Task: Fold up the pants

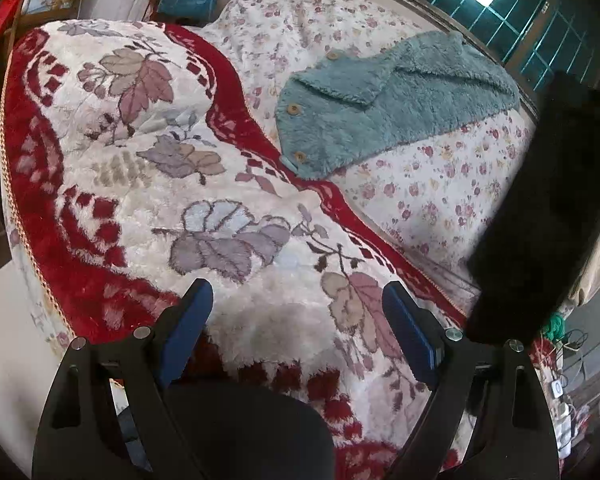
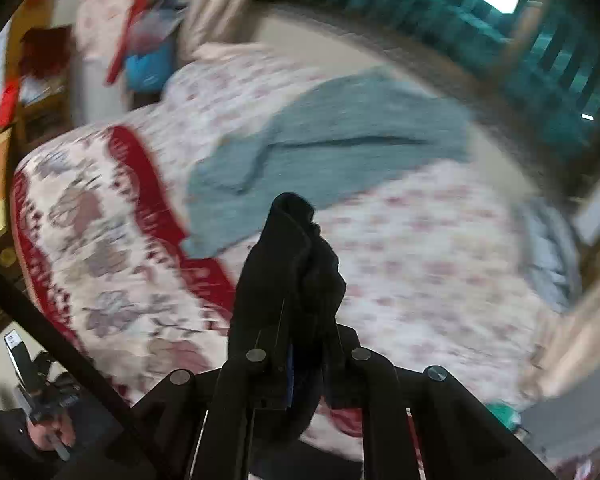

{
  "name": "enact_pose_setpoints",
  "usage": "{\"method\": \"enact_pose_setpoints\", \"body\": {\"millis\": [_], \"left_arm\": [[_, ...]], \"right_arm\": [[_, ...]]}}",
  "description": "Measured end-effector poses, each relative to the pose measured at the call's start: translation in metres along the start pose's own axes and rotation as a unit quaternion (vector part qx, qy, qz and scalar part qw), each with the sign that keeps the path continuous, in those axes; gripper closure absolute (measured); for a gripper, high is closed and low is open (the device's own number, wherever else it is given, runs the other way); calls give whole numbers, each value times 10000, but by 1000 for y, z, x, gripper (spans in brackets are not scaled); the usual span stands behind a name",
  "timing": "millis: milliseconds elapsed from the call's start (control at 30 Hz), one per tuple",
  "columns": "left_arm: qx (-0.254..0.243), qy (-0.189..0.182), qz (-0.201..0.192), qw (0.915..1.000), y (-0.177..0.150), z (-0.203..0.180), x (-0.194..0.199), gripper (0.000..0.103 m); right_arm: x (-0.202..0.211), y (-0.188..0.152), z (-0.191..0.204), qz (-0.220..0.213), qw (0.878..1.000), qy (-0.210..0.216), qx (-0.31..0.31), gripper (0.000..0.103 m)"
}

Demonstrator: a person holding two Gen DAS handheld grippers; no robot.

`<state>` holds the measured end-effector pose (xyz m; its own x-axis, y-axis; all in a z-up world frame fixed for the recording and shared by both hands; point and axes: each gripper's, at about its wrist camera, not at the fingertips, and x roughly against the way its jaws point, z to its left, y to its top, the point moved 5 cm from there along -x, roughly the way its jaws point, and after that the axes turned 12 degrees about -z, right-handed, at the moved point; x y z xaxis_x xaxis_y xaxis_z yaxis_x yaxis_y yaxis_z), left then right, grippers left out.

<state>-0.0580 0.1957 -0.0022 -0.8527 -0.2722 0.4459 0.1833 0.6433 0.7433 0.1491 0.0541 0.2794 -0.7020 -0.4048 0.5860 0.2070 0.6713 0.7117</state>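
Black pants, bunched into a dark wad, stick up from the right tool, whose jaws are clamped together on the cloth right in front of its own camera; in the left wrist view the same pants hang as a long black strip at the right edge, over the side of the bed. That bed fills both views, covered by a white sheet with small pink flowers. Over its left part lies a thick plush blanket, white with red borders and big leaf shapes. On the sheet, touching the blanket's red edge, a fluffy teal garment with wooden buttons lies flat, well apart from the pants. Behind the bed a teal window grille shows. Left tool hovers over the blanket with its blue-padded jaws wide apart and nothing between them. Everything in the right wrist view is smeared by blur.
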Motion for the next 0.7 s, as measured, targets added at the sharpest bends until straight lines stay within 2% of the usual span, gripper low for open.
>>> {"method": "enact_pose_setpoints", "body": {"millis": [133,233,367,500,600,633,700], "left_arm": [[-3,-44,48,10000,-2,0,-1,16],[33,-90,99,9999,-2,3,-4,16],[206,-98,114,9997,-1,10,-6,16],[397,-87,112,9991,0,19,-6,16],[511,-45,85,9986,1,23,-6,16],[525,-27,56,9986,1,23,-5,16],[555,9,-30,9985,3,25,-1,16]], "right_arm": [[-54,0,72,153,9979,636,8,93],[-77,10,102,184,9949,993,-4,93],[-102,25,139,183,9915,1284,-116,93],[-131,26,185,315,9875,1541,-78,93],[-160,11,232,747,9757,2058,-108,91],[-168,3,248,961,9674,2337,-177,88],[-173,-2,267,1070,9594,2586,-341,80]]}}
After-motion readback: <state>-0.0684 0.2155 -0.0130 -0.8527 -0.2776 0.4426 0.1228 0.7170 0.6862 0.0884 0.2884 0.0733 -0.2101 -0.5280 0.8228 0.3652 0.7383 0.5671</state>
